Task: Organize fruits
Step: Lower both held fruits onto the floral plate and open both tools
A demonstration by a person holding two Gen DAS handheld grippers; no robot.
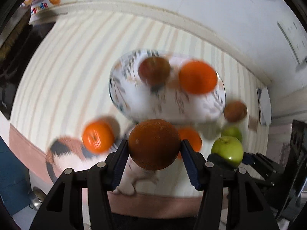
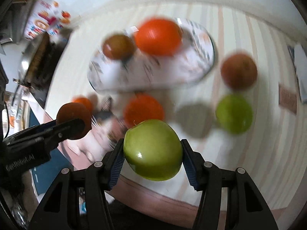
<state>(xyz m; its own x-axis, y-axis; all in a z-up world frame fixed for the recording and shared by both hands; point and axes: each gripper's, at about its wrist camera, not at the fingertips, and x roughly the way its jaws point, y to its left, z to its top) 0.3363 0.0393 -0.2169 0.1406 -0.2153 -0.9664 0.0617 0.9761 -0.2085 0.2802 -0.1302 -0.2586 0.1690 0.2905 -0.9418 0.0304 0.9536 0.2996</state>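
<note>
My left gripper (image 1: 154, 145) is shut on a dark orange (image 1: 154, 143) and holds it above the table's near edge; it also shows in the right wrist view (image 2: 73, 120). My right gripper (image 2: 152, 151) is shut on a green apple (image 2: 153, 149), also seen in the left wrist view (image 1: 228, 150). A patterned plate (image 1: 134, 99) (image 2: 107, 76) holds a reddish-brown apple (image 1: 154, 70) (image 2: 118, 46) and an orange (image 1: 198, 77) (image 2: 157, 36). The backgrounds are motion-blurred.
On the striped tablecloth (image 1: 67, 72) lie loose oranges (image 1: 98, 136) (image 1: 191, 139) (image 2: 143, 109), a second green apple (image 2: 234, 114) (image 1: 232, 132) and a brown apple (image 2: 238, 71) (image 1: 235, 111). A cat-print cloth (image 1: 65, 153) hangs at the near left. A wall runs behind the table.
</note>
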